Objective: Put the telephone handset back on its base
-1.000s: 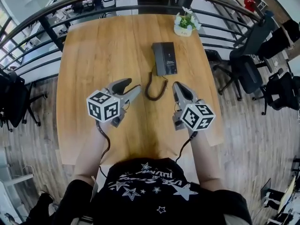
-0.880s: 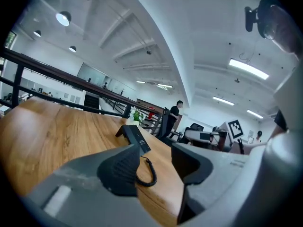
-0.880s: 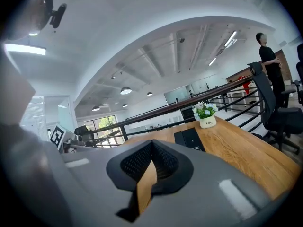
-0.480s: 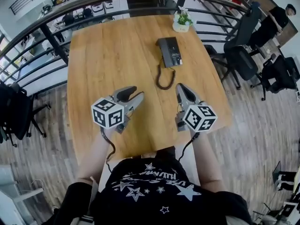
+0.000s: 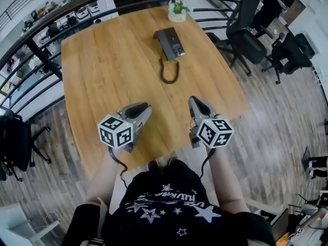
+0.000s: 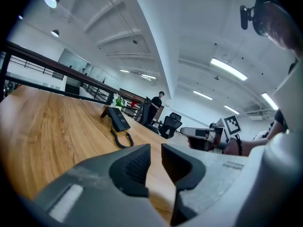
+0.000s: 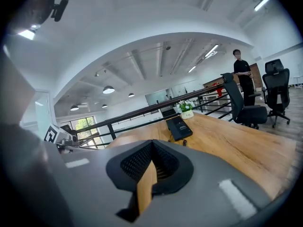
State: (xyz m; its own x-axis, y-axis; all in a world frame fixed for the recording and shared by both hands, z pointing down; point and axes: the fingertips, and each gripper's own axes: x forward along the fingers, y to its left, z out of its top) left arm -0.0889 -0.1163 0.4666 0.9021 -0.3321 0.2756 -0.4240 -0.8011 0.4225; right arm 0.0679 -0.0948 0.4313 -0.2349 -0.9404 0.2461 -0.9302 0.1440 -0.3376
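In the head view, a wooden worktop (image 5: 113, 70) is seen from above, and the telephone (image 5: 170, 42) is placed well toward its far edge, near a small potted plant (image 5: 177, 9). The handset appears to be laid along the left side of the base, though this is too small to be told for certain. The coiled cord (image 5: 169, 73) is looped on the wood on the near side of the telephone. The left gripper (image 5: 143, 109) and the right gripper (image 5: 195, 104) are held over the near part of the worktop, well apart from the telephone, each pointed toward it. Office chairs (image 5: 246, 40) are seen beyond the right edge.

In the left gripper view, the fingers (image 6: 135, 167) are parted by a narrow gap. They have just been closing, and nothing is held between them. The telephone (image 6: 116, 119) is shown far ahead on the wood, with its cord (image 6: 122, 140) curled in front of it. The right gripper (image 6: 203, 137) is seen off to the right, and a standing person (image 6: 159, 100) is visible in the background.

In the right gripper view, the fingers (image 7: 135, 162) are brought together at their tips with nothing gripped, and only a wedge of wood is shown through the slit behind them. The telephone (image 7: 179, 126) is seen far ahead, just before the plant (image 7: 185, 110) and a dark railing (image 7: 142, 110).
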